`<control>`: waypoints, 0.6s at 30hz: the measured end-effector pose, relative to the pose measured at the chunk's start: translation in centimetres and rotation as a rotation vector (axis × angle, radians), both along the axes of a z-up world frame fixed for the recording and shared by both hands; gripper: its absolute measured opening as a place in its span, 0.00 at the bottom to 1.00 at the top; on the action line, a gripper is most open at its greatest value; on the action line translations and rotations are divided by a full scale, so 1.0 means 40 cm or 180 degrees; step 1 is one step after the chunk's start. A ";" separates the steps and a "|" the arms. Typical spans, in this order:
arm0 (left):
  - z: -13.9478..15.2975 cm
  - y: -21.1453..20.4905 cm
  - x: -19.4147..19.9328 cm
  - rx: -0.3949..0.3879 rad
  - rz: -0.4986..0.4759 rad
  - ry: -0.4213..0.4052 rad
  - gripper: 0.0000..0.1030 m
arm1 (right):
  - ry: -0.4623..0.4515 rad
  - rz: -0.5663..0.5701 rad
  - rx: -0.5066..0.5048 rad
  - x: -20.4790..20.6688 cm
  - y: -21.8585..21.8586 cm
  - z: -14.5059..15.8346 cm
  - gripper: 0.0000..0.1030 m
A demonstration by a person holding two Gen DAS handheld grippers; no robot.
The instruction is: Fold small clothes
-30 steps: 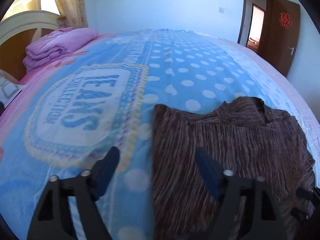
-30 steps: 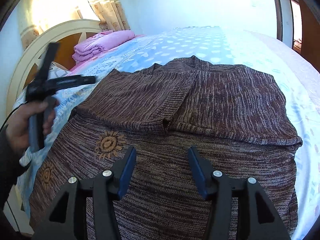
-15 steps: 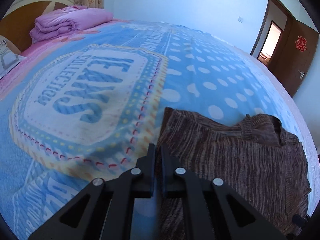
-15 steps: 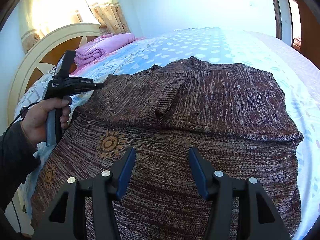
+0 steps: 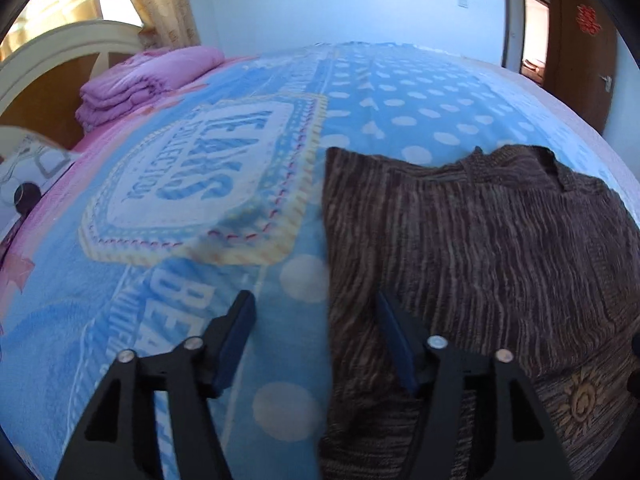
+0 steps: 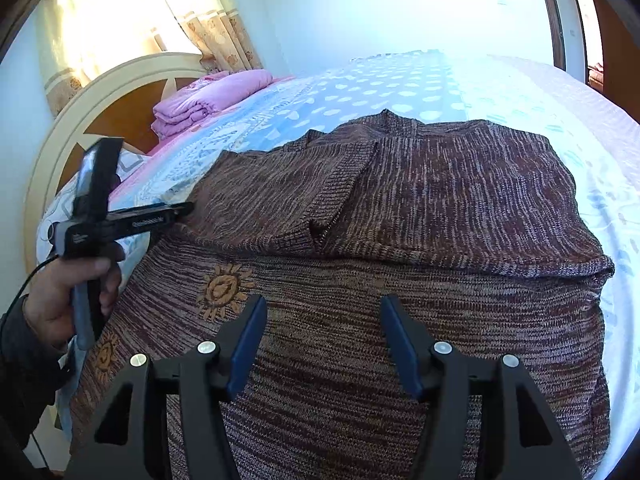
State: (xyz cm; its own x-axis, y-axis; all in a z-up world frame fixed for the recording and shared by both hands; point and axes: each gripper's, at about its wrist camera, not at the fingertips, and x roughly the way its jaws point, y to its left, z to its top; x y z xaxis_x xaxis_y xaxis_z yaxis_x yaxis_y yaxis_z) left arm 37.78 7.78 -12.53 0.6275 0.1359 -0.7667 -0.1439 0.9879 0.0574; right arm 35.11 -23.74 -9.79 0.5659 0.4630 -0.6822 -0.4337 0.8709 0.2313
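Two grippers | left gripper (image 5: 314, 342) jaws just opened, empty, at brown sweater's (image 6: 400, 220) 9 o'clock edge | right gripper (image 6: 322, 344) agape, empty, above hem | sleeves folded in; final folds remain

A brown striped knit sweater (image 6: 400, 208) is spread flat on the bed (image 6: 400, 88), near its edge, collar toward the far end. Both sleeves are folded across the chest, meeting mid-body. Orange sun motifs (image 6: 222, 290) are seen near the hem.

The brown sweater (image 6: 400, 208) runs off the bottom edge below the right gripper (image 6: 322, 340); the sleeve (image 6: 16, 368) is cut off left.
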 end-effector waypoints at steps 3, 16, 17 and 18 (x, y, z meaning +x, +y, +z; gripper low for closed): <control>-0.001 0.035 -0.002 -0.0256 0.0095 0.0043 0.74 | 0.0004 -0.0013 -0.0091 0.002 0.007 0.008 0.61; 0.001 0.028 -0.138 -0.0461 -0.0005 -0.0020 0.78 | -0.0081 -0.0315 -0.0518 -0.165 -0.093 0.021 0.68; 0.000 0.023 -0.151 -0.0441 -0.0017 -0.0015 0.78 | -0.0096 -0.0346 -0.0560 -0.176 -0.106 0.015 0.68; 0.001 0.019 -0.156 -0.0413 -0.0021 -0.0012 0.78 | -0.0102 -0.0373 -0.0559 -0.183 -0.118 0.011 0.67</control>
